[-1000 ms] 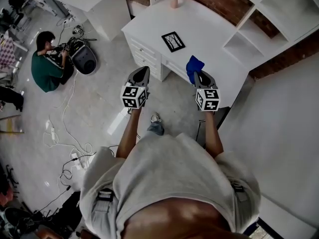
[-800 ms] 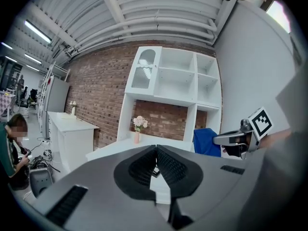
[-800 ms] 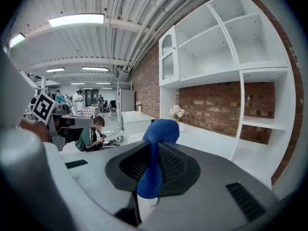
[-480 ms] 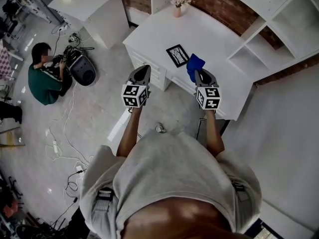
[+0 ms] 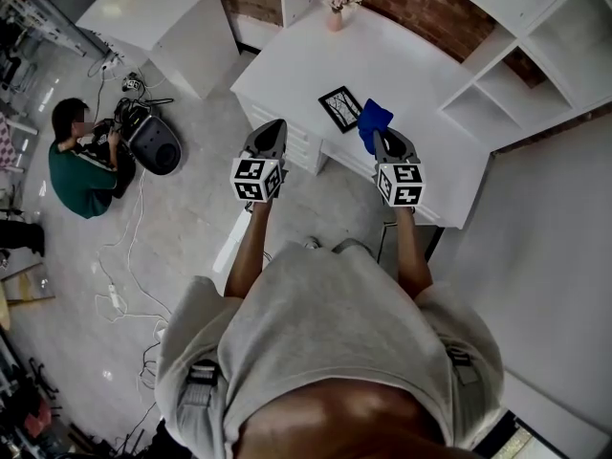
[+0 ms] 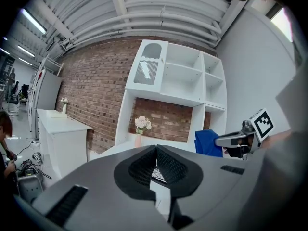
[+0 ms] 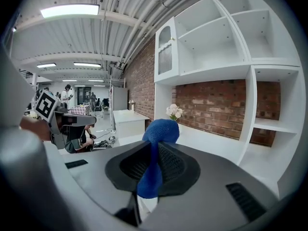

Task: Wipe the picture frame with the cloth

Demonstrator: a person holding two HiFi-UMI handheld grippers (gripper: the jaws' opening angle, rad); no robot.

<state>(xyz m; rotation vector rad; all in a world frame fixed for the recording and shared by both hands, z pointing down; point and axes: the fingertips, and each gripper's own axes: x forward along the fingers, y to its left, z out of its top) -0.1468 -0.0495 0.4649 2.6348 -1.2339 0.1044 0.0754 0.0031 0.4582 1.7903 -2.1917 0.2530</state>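
Head view, my notes: the desk (image 5: 411, 60) fills the upper centre. A picture frame (image 5: 339, 108) lies on it near the front edge, and a vase (image 5: 335, 0) stands at the back edge, top centre. A shelf unit (image 5: 535, 46) stands right of the desk, upper right. The right gripper (image 5: 382, 140) is just right of the frame with the cloth (image 5: 373, 120) between its jaws. The left gripper (image 5: 275, 127) is left of the frame, before the desk front. A second table (image 5: 153, 12) sits upper left. A seated person (image 5: 81, 165) is on the floor below it.

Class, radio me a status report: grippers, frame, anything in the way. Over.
Left gripper shut, empty. Right gripper shut on blue cloth. Picture frame flat on desk, ahead of both. Path clear; flower vase at far edge.
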